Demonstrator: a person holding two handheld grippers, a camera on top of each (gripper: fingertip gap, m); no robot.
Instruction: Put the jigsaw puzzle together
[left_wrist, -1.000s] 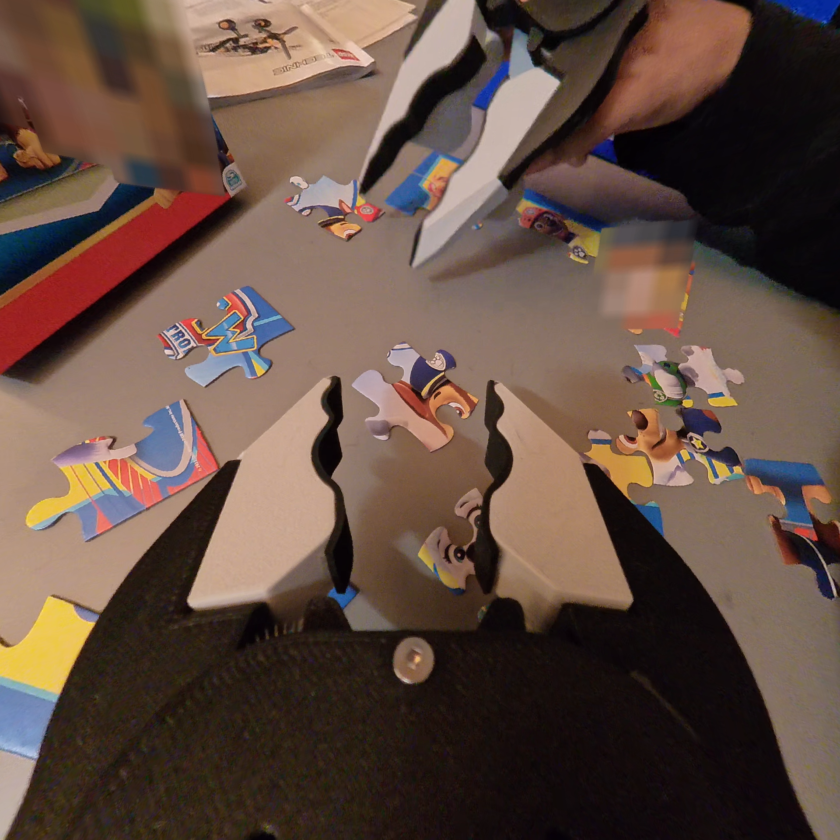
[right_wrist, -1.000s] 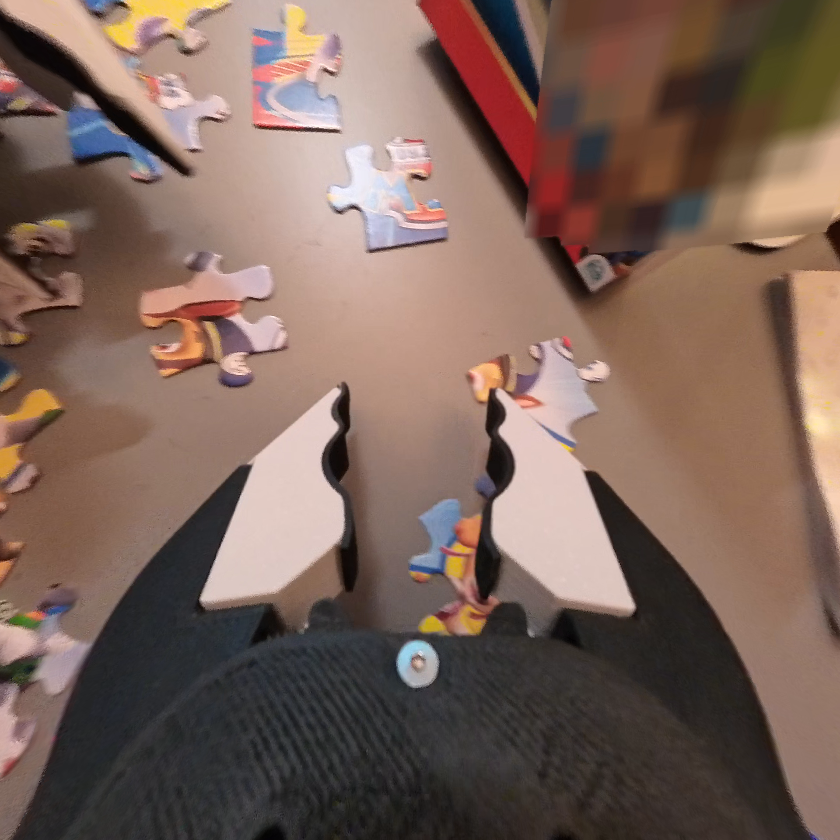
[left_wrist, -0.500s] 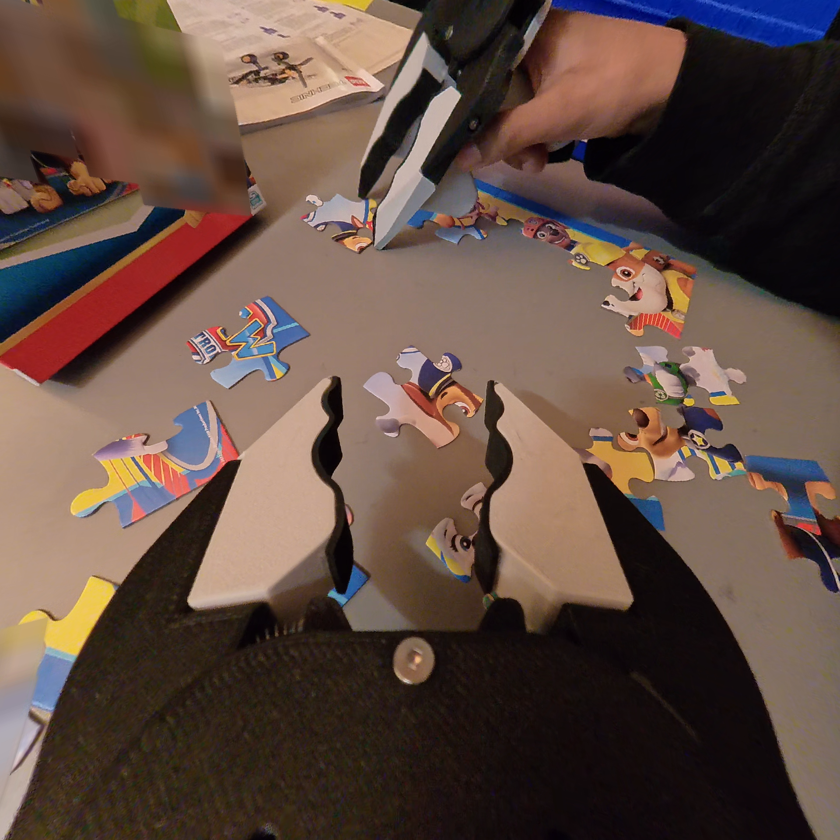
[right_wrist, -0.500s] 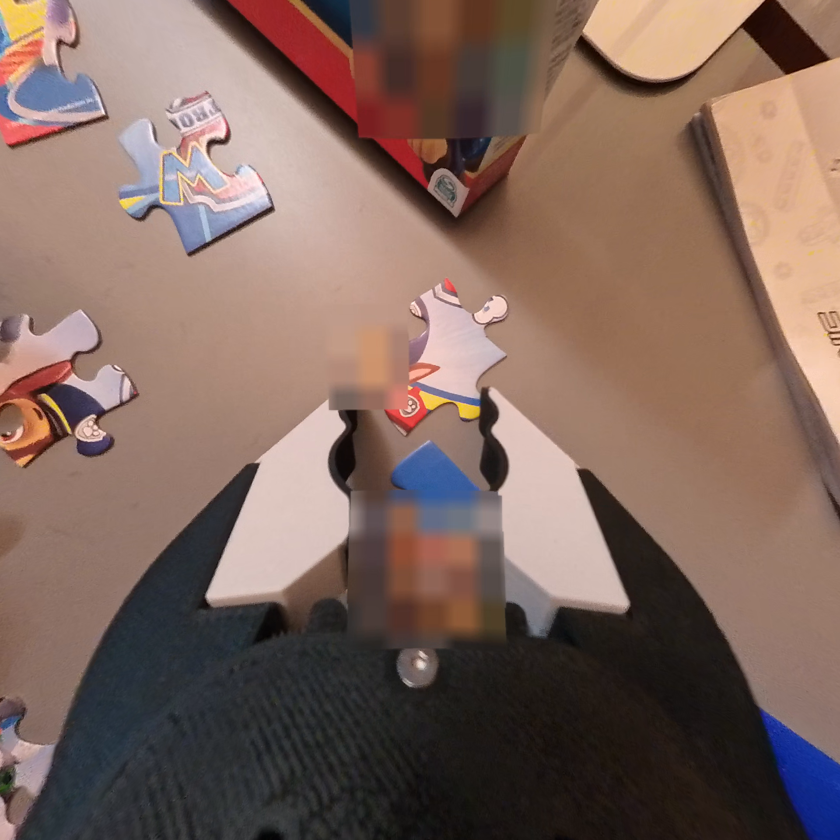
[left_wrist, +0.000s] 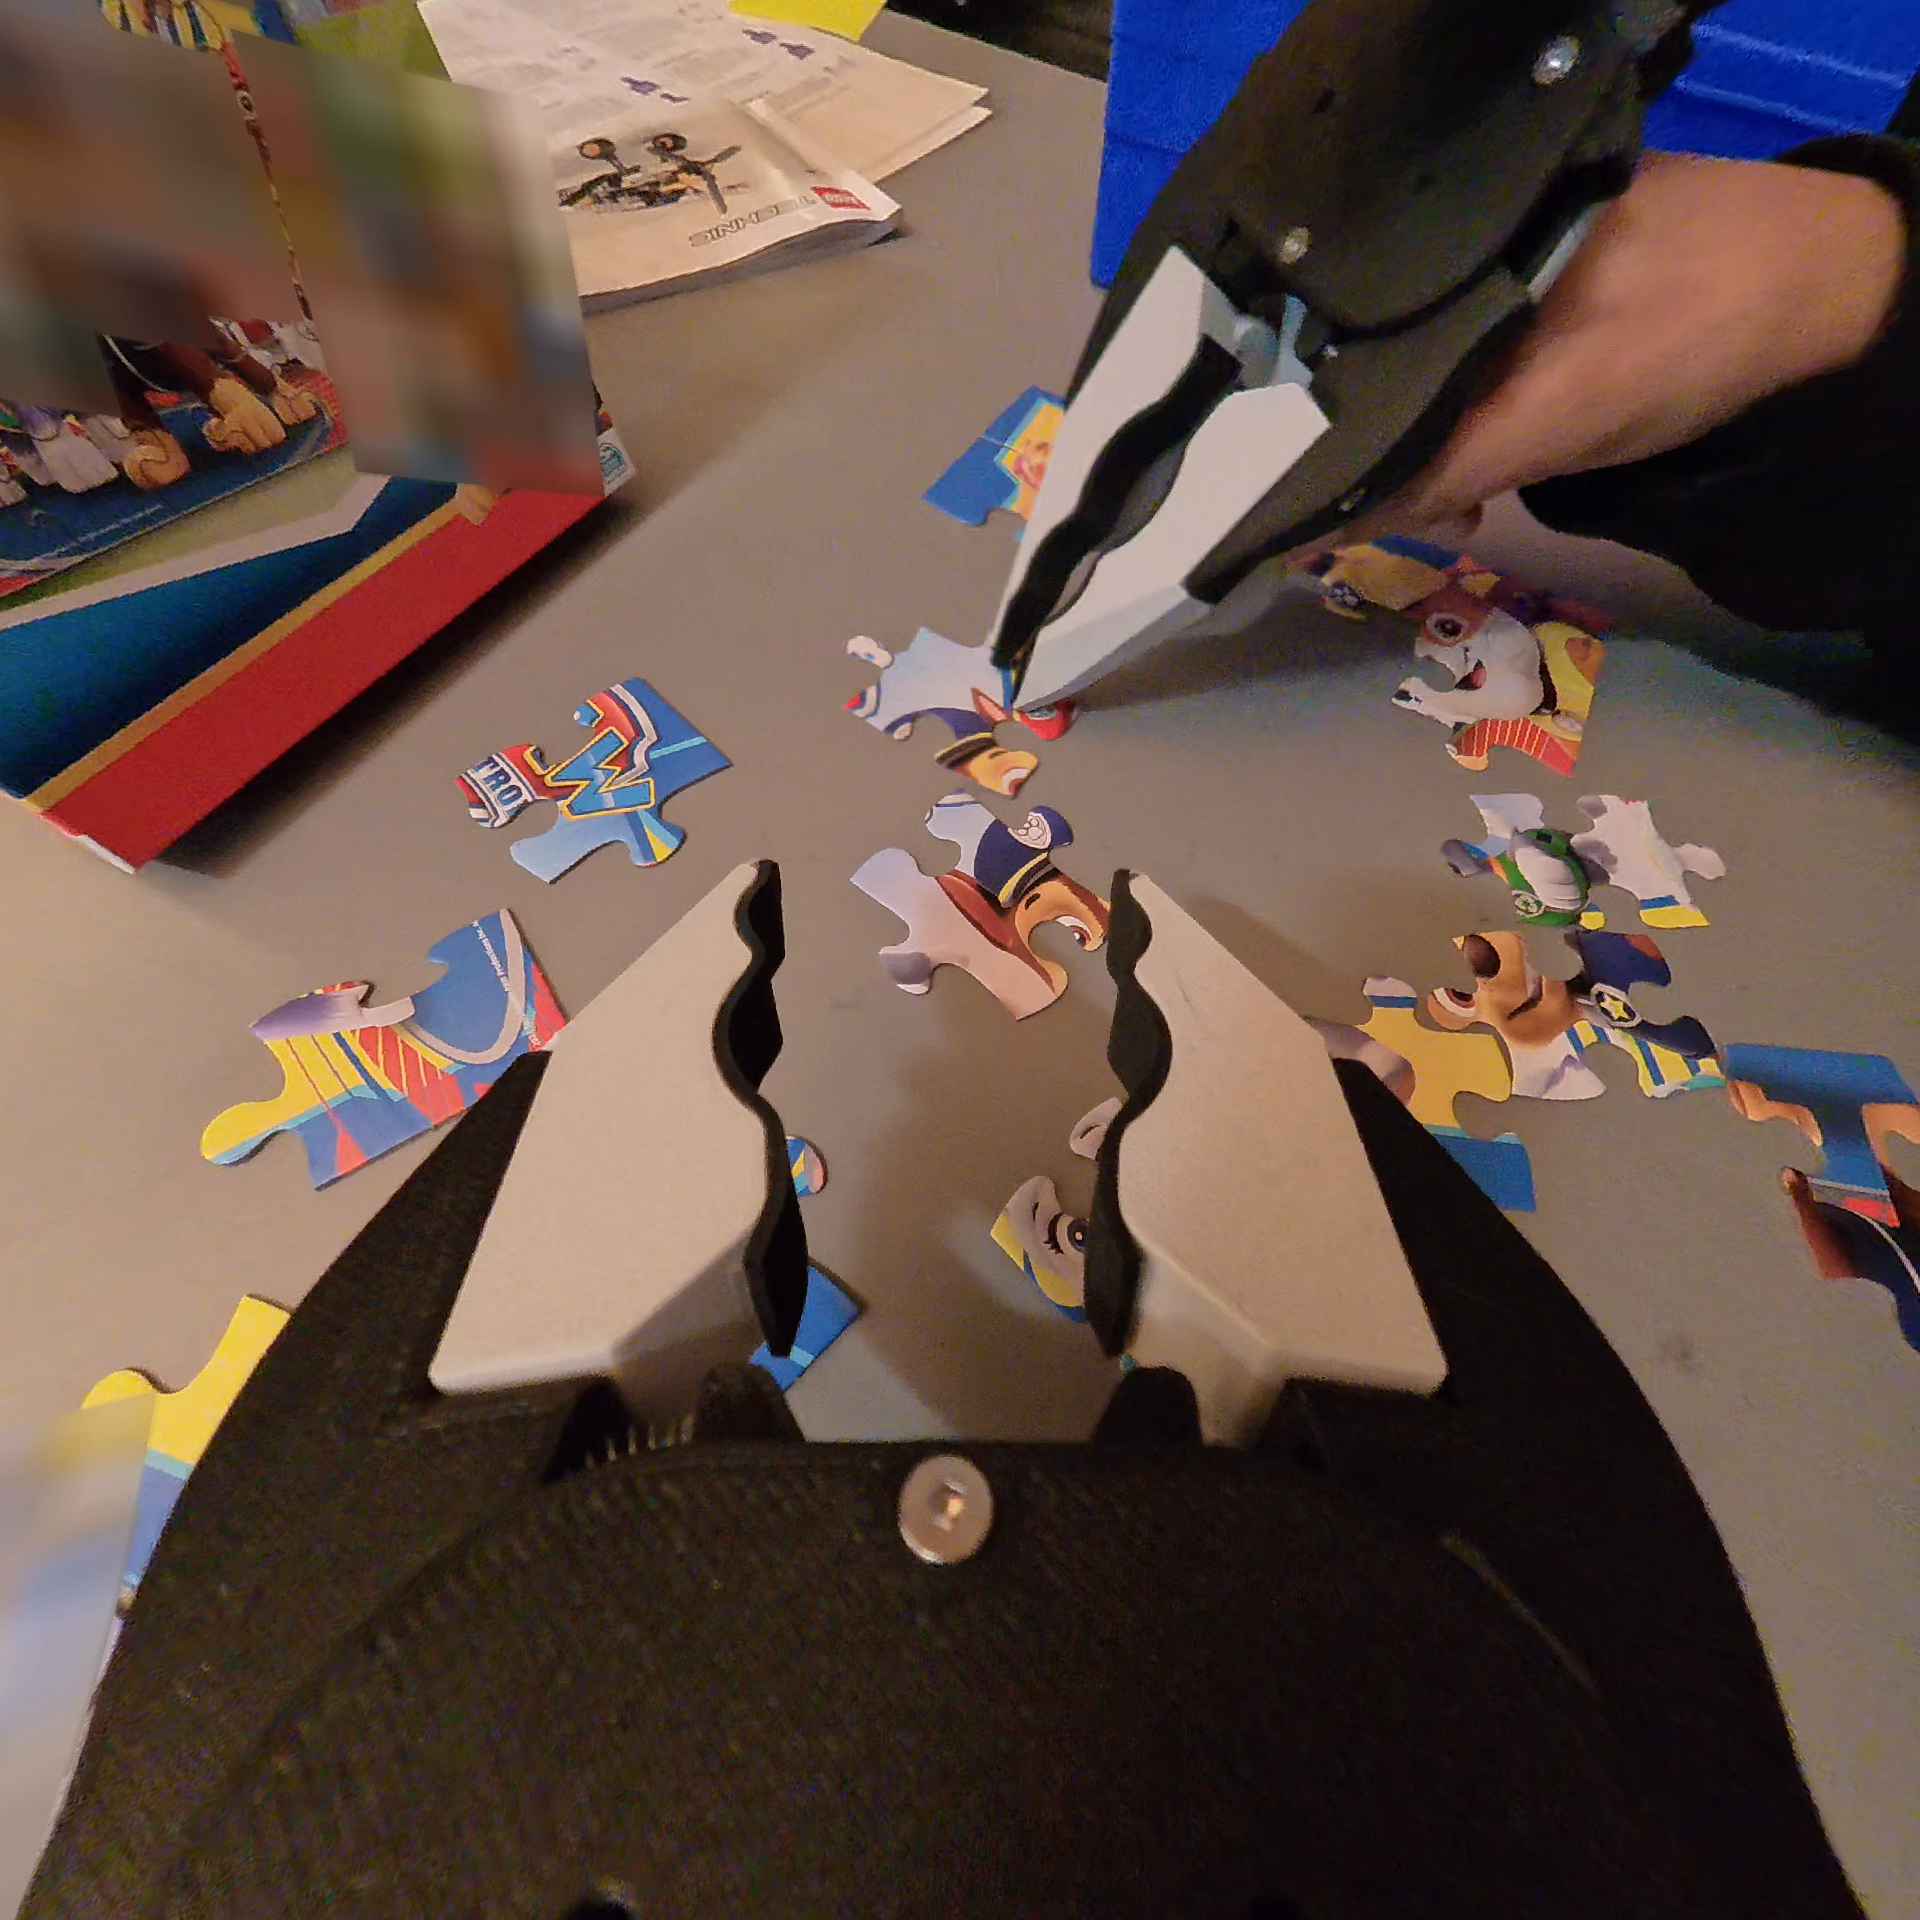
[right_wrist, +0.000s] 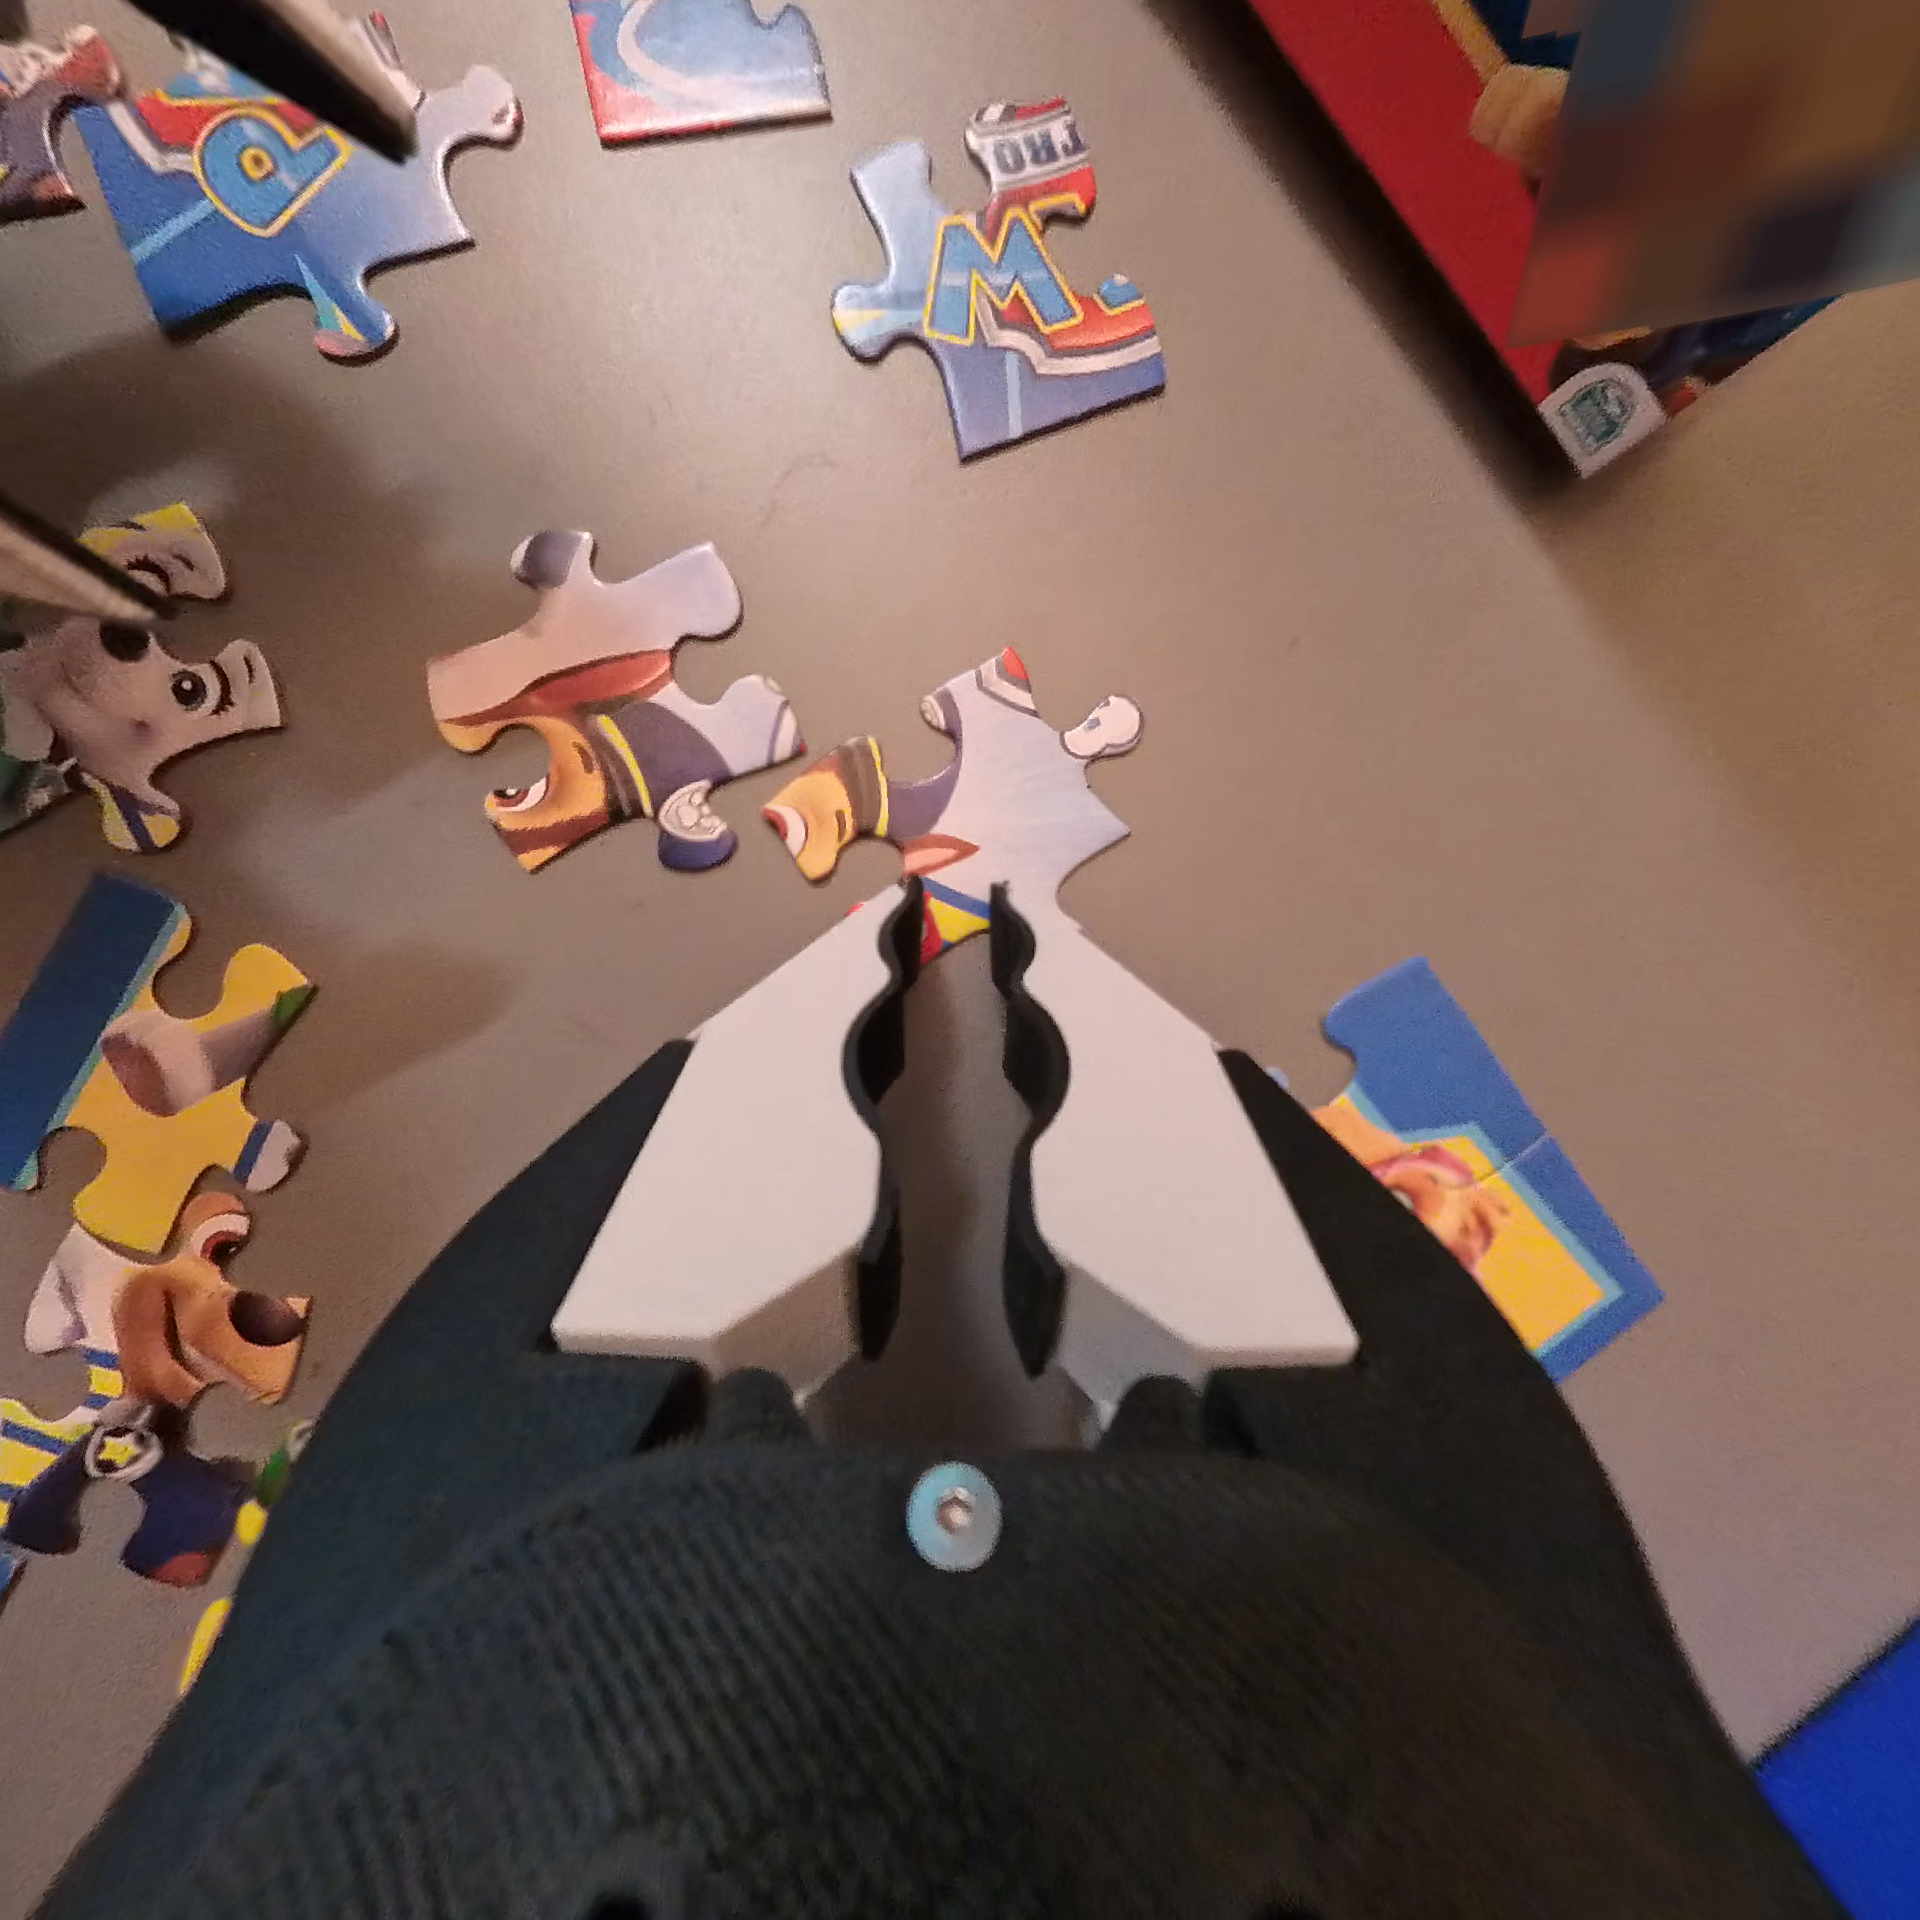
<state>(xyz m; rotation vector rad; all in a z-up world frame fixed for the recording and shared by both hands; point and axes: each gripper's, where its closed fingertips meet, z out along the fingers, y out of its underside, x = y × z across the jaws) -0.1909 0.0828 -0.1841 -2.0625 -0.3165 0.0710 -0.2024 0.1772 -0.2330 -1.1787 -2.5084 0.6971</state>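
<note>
Your right gripper (right_wrist: 954, 888) presses nearly closed fingertips onto a pale-blue puzzle piece (right_wrist: 1023, 805) lying flat; your left gripper (left_wrist: 943, 883) hovers wide apart above a police-pup piece (left_wrist: 987, 914).

Puzzle pcs (left_wrist: 982, 914) scattered on table (left_wrist: 1195, 790); box (left_wrist: 260, 644) left, booklet (left_wrist: 717, 197) behind.

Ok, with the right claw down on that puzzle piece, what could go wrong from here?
1. The right claw has its narrowed tips at the near edge of a flat puzzle piece. The piece is thin and lies flush on the table, so it may slide away rather than lift.
2. A neighbouring piece lies close beside it and could get nudged.
3. The left claw hangs open over pieces nearby, so the two claws could crowd each other.
</note>
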